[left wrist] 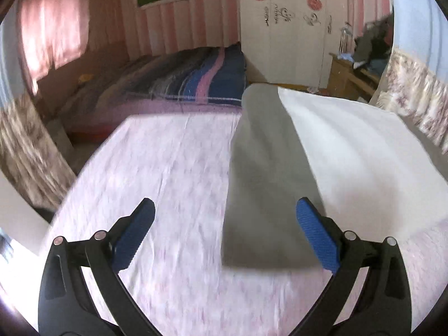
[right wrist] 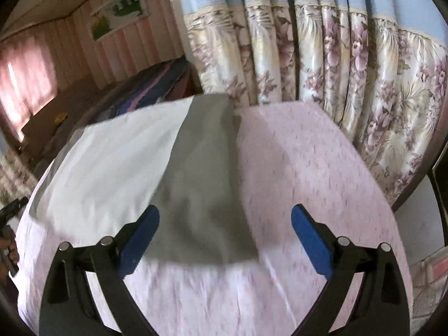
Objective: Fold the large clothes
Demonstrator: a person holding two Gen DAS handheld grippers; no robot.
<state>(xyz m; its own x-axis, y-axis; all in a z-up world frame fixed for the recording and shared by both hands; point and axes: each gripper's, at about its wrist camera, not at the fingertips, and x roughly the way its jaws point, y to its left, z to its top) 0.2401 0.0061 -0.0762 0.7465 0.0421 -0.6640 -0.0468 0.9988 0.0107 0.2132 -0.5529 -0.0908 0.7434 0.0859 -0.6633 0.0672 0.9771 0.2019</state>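
Note:
A large garment lies flat on a table covered with a pink mottled cloth [left wrist: 168,168]. It has a white body [left wrist: 350,151] and a grey panel [left wrist: 263,173] along one side. In the right wrist view the same white part [right wrist: 112,168] lies left and the grey panel [right wrist: 201,190] lies in the middle. My left gripper [left wrist: 225,221] hovers open above the grey panel's near end, holding nothing. My right gripper [right wrist: 225,226] is open too, over the grey panel's near edge, with nothing between its blue pads [right wrist: 310,238].
A bed with a striped blue and pink blanket [left wrist: 196,78] stands beyond the table. Floral curtains [right wrist: 350,84] hang close behind the table's far edge. A white wardrobe [left wrist: 288,33] and a wooden stand with clothes [left wrist: 361,64] are at the back. A person's hand [right wrist: 8,238] shows at the left edge.

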